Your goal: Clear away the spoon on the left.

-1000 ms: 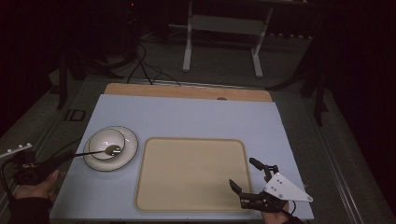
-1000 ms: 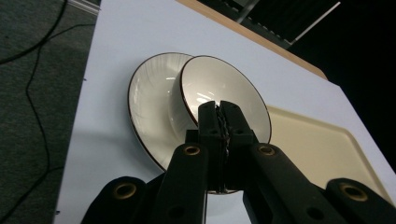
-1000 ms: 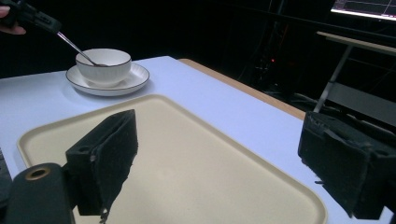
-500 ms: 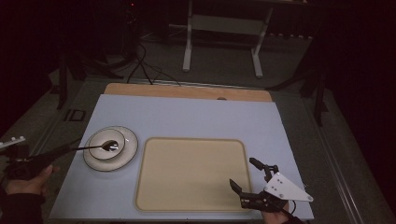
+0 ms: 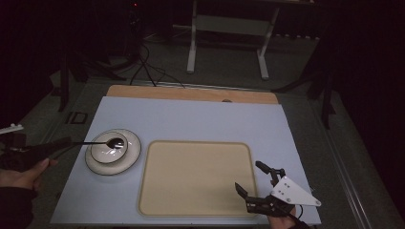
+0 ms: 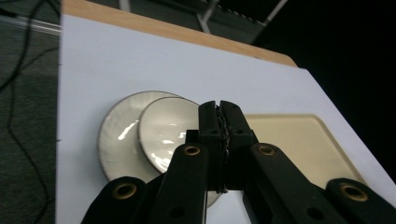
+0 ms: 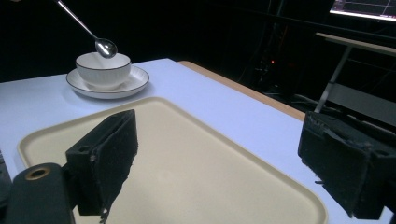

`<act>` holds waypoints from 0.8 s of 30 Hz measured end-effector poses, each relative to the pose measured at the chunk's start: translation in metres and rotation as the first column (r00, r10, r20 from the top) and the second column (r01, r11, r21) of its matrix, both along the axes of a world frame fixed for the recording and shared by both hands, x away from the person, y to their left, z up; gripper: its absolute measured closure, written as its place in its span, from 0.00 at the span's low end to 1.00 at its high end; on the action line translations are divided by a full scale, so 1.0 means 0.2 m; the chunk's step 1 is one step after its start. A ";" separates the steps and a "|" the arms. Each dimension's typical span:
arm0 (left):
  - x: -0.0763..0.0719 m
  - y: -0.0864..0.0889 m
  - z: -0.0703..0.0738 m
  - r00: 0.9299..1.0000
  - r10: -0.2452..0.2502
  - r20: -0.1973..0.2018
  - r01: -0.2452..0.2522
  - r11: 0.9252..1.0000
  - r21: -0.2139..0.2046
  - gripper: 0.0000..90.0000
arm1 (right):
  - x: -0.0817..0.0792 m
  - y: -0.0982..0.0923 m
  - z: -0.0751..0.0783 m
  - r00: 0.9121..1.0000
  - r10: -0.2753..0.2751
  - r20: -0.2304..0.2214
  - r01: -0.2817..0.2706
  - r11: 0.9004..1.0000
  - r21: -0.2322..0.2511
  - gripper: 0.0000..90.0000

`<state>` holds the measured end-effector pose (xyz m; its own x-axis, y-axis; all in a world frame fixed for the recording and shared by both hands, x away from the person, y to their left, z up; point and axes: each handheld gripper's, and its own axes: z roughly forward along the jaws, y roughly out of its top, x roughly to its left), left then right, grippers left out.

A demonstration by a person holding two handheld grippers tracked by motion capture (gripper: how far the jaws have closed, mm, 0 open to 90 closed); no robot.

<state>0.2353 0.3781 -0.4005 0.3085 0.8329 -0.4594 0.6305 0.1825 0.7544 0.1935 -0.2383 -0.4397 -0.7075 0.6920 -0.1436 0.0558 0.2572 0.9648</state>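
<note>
The left gripper [image 5: 59,144] is held at the left edge of the table, its black jaws pressed together on the handle of a spoon [image 5: 102,142]. In the left gripper view the two jaws meet with no gap, and something thin and dark is pinched between them — the handle itself is hard to make out there.

The spoon is slender and metallic, with a thin straight handle and a small shiny oval head. Its long axis runs straight out from the closed jaws toward the table's middle, and the head hangs over a white bowl [image 7: 103,69]. In the right gripper view the spoon [image 7: 105,47] is seen tilted — handle high, head down at the bowl's rim.

The bowl sits on a white saucer [image 5: 131,153] with a dark rim.

The right gripper [image 5: 258,180] is held well apart from the spoon, at the near right corner of a beige tray [image 5: 195,176], its jaws spread wide and empty over the tray's surface.
</note>
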 end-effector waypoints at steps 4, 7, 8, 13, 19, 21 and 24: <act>0.04 -0.03 0.02 0.998 -0.056 -0.016 0.056 0.998 0.016 0.99 | 0.00 -0.01 0.00 1.000 0.000 0.005 0.000 1.000 0.008 0.13; 0.07 -0.07 0.03 0.994 -0.101 -0.034 0.102 0.994 0.039 0.99 | 0.00 -0.01 0.00 1.000 -0.001 0.002 0.001 1.000 0.009 0.13; 0.08 -0.08 0.03 0.992 -0.119 -0.037 0.121 0.992 0.042 0.99 | 0.00 0.00 0.00 1.000 0.000 0.002 0.000 1.000 0.008 0.13; 0.12 -0.13 0.05 0.987 -0.158 -0.044 0.160 0.985 0.067 0.99 | 0.00 -0.01 0.00 1.000 0.002 0.004 -0.002 1.000 0.007 0.13; 0.16 -0.20 0.06 0.968 -0.244 -0.059 0.248 0.964 0.091 0.99 | 0.00 -0.01 0.00 1.000 0.004 0.003 -0.004 1.000 0.006 0.13; 0.17 -0.22 0.06 0.961 -0.270 -0.064 0.275 0.957 0.093 0.99 | 0.00 -0.01 0.00 1.000 0.004 0.003 -0.004 1.000 0.007 0.13; 0.19 -0.24 0.06 0.952 -0.298 -0.065 0.303 0.949 0.086 0.99 | 0.00 -0.01 0.00 1.000 0.003 0.002 -0.003 1.000 0.006 0.13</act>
<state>0.2729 0.3309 -0.3887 0.5299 0.7453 -0.4046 0.6826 -0.0917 0.7250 0.1938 -0.2395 -0.4395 -0.7094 0.6906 -0.1407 0.0527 0.2511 0.9665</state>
